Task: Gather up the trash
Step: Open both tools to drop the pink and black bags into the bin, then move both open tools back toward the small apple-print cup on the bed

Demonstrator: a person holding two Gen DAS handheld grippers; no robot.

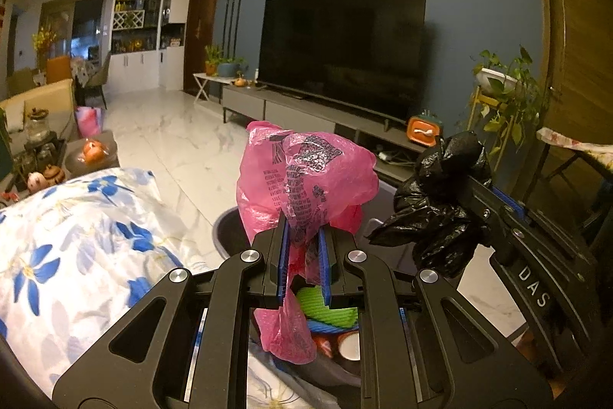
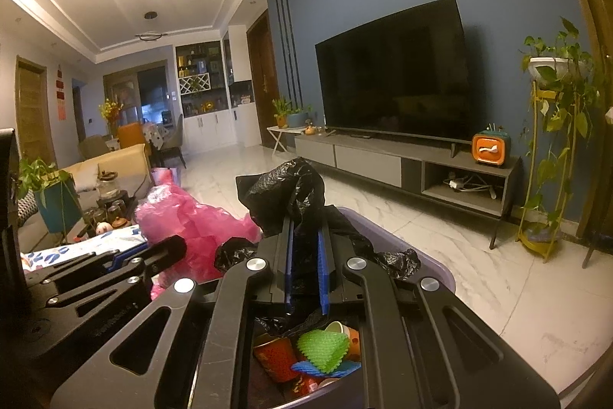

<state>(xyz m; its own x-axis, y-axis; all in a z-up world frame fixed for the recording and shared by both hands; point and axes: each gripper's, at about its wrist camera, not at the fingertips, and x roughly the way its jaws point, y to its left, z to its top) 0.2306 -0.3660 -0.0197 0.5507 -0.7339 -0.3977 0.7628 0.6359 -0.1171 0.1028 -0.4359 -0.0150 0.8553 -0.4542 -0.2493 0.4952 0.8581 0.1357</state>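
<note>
Holding a crumpled pink plastic bag [image 1: 302, 175], the left hand-held gripper [image 1: 302, 255] has its two blue-padded fingers closed on the bag's middle, so part of the bag billows above the fingers and a tail hangs below them. Just to its right, the right hand-held gripper [image 2: 306, 255] is closed in the same way on a black plastic bag [image 2: 291, 190], which bunches above its fingers and trails down past them toward the bin rim.

Directly beneath both grippers sits a lavender trash bin [image 2: 433, 263], open at the top. Inside it, under the right gripper, lie a bright green textured piece [image 2: 323, 347], a red paper cup [image 2: 274, 355] and other small litter. Both bags seem to be held over the bin so they can drop straight in; whether the black bag is loose trash or the bin's liner cannot be told.

To the left of the left gripper lies a white cloth with blue flowers [image 1: 76, 248]. Ahead of both grippers, across a marble floor [image 1: 172, 137], a large dark television [image 1: 341, 52] stands on a low grey cabinet.
</note>
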